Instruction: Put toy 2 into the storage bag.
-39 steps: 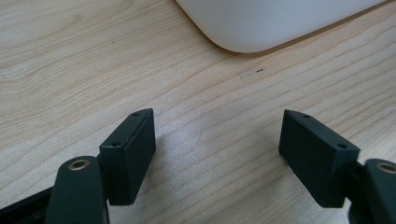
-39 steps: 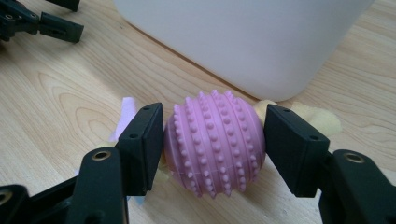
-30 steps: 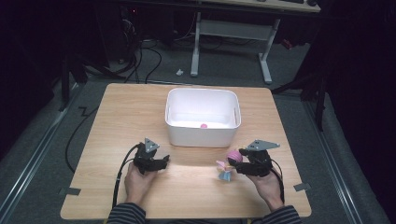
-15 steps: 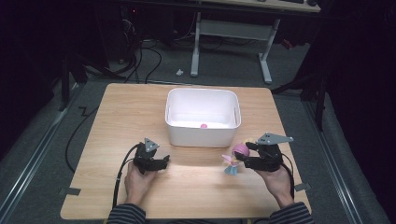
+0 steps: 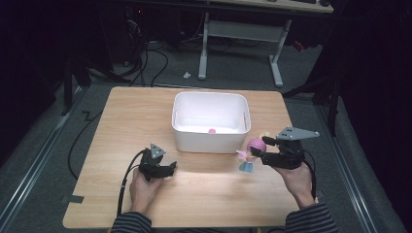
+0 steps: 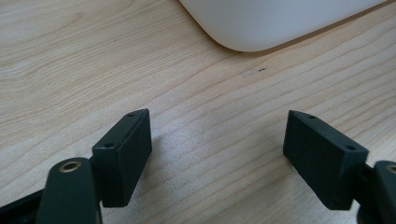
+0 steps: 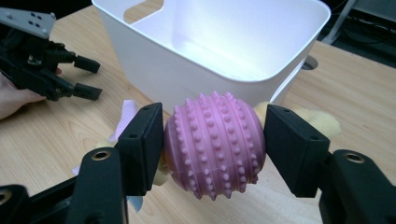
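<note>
The right gripper [image 7: 214, 149] is clamped on the doll [image 5: 250, 154] by its round pink head, covered with small knobs (yellow hair shows behind the head, and a light blue skirt hangs below). The doll is above the table [image 5: 116, 126], just beside the front right corner of the white bin [image 5: 211, 141]. A small pink thing [image 5: 212, 130] lies inside the bin. The left gripper [image 5: 171, 167] rests low near the bin's front left corner; its jaws have just been opening, apart with nothing between them. Bare wood lies between both hands.
</note>
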`<state>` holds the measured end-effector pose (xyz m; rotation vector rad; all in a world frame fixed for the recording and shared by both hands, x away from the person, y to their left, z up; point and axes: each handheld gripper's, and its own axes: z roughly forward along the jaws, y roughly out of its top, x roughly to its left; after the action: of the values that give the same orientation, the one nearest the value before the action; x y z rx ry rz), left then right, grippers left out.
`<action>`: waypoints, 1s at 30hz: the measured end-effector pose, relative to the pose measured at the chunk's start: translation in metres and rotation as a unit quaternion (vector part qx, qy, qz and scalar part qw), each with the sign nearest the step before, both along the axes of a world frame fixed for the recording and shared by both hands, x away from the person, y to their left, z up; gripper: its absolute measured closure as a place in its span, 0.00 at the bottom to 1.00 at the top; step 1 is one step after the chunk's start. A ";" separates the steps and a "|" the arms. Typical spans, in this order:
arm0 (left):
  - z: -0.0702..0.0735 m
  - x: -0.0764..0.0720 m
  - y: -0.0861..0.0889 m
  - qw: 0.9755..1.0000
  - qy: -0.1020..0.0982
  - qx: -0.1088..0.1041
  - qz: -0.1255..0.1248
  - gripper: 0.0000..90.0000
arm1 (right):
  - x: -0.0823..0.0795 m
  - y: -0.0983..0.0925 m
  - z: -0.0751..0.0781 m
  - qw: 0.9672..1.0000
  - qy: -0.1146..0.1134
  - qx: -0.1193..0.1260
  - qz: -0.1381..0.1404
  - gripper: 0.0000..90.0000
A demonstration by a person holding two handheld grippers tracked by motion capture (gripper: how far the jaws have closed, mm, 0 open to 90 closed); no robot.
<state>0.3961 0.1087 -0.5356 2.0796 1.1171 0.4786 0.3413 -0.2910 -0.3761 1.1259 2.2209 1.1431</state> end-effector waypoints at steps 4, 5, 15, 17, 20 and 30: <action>0.000 0.000 0.000 1.000 0.000 0.000 0.000 0.26 | 0.002 -0.002 0.006 1.000 -0.002 0.006 0.002 0.44; 0.000 0.000 0.000 1.000 0.000 0.000 0.000 0.26 | 0.004 -0.003 0.009 1.000 -0.001 0.007 0.003 0.44; 0.000 0.000 0.000 1.000 0.000 -0.001 -0.001 0.26 | 0.015 -0.006 0.025 1.000 -0.004 0.026 0.001 0.44; 0.000 0.000 0.000 1.000 0.000 -0.001 -0.001 0.26 | 0.019 -0.006 0.029 1.000 -0.007 0.024 0.001 0.44; 0.000 0.000 0.000 1.000 0.000 -0.001 -0.001 0.26 | 0.024 -0.005 0.035 1.000 -0.009 0.023 0.002 0.44; 0.000 0.000 0.000 1.000 0.000 -0.001 -0.002 0.26 | 0.040 0.001 0.052 1.000 -0.013 0.014 0.005 0.44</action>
<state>0.3961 0.1088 -0.5356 2.0797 1.1137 0.4763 0.3813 -0.2901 -0.3243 1.1061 2.1996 1.1892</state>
